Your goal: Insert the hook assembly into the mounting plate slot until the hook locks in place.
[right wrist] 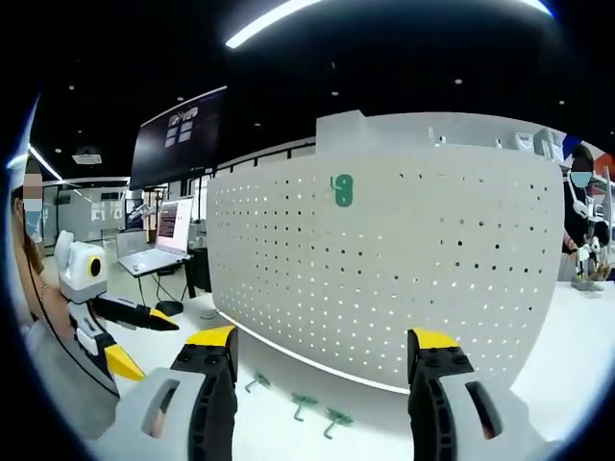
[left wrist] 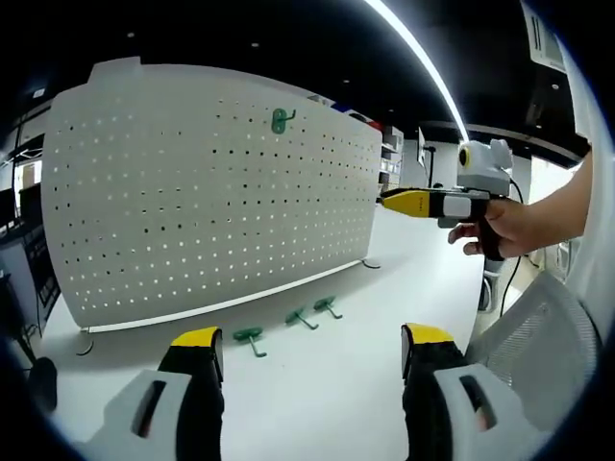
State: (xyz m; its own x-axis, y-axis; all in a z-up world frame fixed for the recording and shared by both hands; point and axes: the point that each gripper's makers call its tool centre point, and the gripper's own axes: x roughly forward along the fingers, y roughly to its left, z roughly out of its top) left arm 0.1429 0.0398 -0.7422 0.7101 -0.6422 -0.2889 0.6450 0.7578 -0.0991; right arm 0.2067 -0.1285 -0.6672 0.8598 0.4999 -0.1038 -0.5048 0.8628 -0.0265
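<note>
Three green plastic hooks (left wrist: 288,325) lie on the white desk (left wrist: 336,384) before the white perforated pegboard (left wrist: 211,192), just ahead of the left gripper (left wrist: 312,348), fingers released, empty; right gripper (right wrist: 322,351) likewise spread.

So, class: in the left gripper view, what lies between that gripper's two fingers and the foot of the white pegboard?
Three green hooks lie in a row on the white table there, before the pegboard; otherwise the tabletop is bare.

Laptop (right wrist: 157,252) and wall screen (right wrist: 181,137) behind
</note>
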